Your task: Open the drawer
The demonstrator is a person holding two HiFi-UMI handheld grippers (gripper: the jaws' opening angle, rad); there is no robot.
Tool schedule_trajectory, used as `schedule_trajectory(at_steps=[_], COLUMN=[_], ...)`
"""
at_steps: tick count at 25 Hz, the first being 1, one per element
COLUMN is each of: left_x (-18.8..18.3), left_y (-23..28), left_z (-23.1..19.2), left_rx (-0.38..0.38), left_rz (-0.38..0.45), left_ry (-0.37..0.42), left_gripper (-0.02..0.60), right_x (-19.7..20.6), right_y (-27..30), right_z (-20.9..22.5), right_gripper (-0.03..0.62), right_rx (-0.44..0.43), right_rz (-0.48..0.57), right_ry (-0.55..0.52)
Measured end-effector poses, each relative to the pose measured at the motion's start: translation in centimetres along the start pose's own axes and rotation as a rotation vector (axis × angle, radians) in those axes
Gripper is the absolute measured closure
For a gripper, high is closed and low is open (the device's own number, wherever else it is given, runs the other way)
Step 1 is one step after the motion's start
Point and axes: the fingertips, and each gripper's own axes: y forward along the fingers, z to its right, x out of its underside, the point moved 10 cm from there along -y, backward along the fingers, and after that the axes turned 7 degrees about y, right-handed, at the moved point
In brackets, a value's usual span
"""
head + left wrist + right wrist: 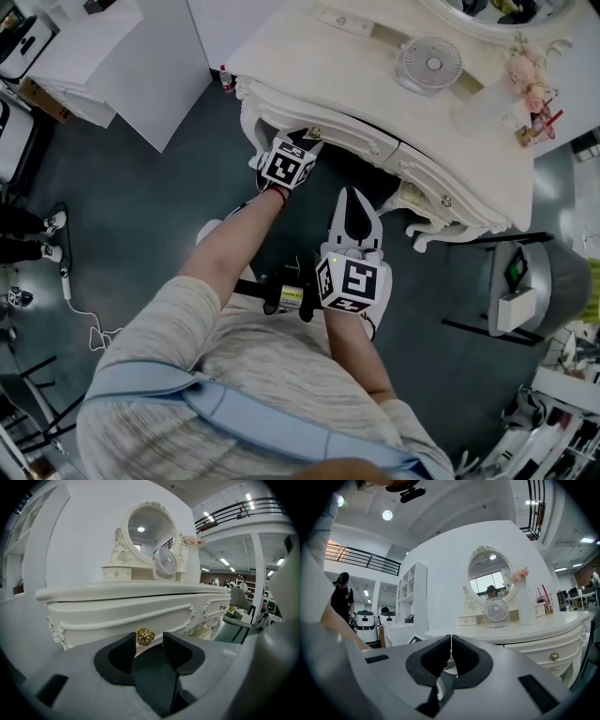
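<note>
Left gripper view is coming through. Where's the drawer (112, 617) sitting?

me: It's sitting shut, dead ahead of my left gripper (149, 645), under the top of the dressing table (140, 591). The gold knob (145, 636) is showing right at my tips, in the gap, nearer the left-hand jaw. Jaws are standing apart, not pinching it yet.

ops: Right side?

me: The right gripper (451, 656) is hanging back from the table with its jaws pressed together and nothing in them. It's idling.

ops: How's it going to handle?

me: I'm guessing a rigid wooden front, stiff, moderate weight, maybe dragging a bit as it slides. The knob is looking small, metal, rounded and glossy, so probably slippery. I'm planning on closing behind its head, around the neck, so I'm hooking it and not relying on friction. Then I'm pulling straight back along the jaw axis. Any sideways pull is risking a jam or the knob slipping out.
</note>
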Motion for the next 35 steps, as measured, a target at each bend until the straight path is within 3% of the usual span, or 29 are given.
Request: schedule_trajectory(at_steps=[12, 15, 35], left_x=[-0.1, -0.2, 1.2], left_y=[1.6, 1.7, -1.3], left_z=[-0.9, -0.6, 0.0], left_rx=[-0.011, 0.004, 0.089], left_rz=[-0.030, -0.032, -0.058], left_ry=[0.010, 0.023, 0.057], left_gripper=[0.407, 0.449, 0.457], right_x=[0.0, 0.0, 0.0], right_y=[0.4, 0.4, 0.5], right_z=[-0.2, -0.1, -0.1], right_gripper=[0.583, 0.583, 0.583], right_rx=[-0.013, -0.012, -0.010], right_rz=[-0.011, -0.010, -0.010], right_ry=[-0.011, -0.012, -0.026])
